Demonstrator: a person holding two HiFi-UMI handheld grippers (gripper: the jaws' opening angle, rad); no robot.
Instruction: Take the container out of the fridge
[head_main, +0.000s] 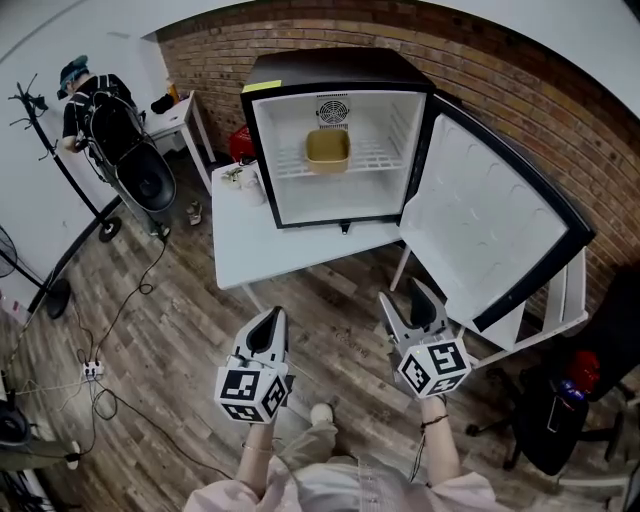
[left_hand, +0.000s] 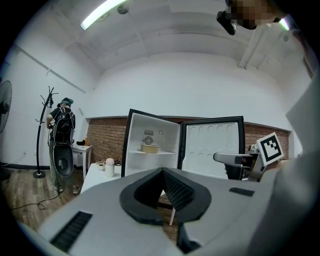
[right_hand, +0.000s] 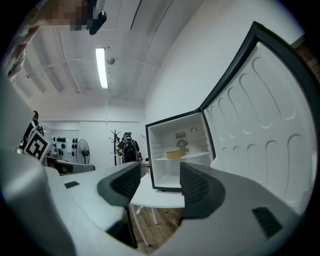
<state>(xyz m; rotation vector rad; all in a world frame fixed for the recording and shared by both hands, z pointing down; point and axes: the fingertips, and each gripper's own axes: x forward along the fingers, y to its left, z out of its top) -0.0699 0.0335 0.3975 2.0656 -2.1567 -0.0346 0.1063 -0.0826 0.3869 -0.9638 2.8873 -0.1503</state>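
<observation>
Beige container (head_main: 328, 150) is shown on the shelf (head_main: 378, 156) of the fridge (head_main: 330, 72), door (head_main: 480, 230) swung wide | left gripper (head_main: 268, 322) is held pinched together, right gripper (head_main: 408, 305) spread, both empty, well apart from it | removal is outstanding.

One fridge (head_main: 330, 70); one container (head_main: 327, 150) inside it; one table (head_main: 240, 250) under it; two grippers before it, left gripper (head_main: 268, 320) and right gripper (head_main: 403, 298)

Tan container (head_main: 327, 150) ahead of the jaws; mini fridge (head_main: 300, 75) black outside, white inside; surface (head_main: 250, 255) white; wall (head_main: 500, 70) red brick.
</observation>
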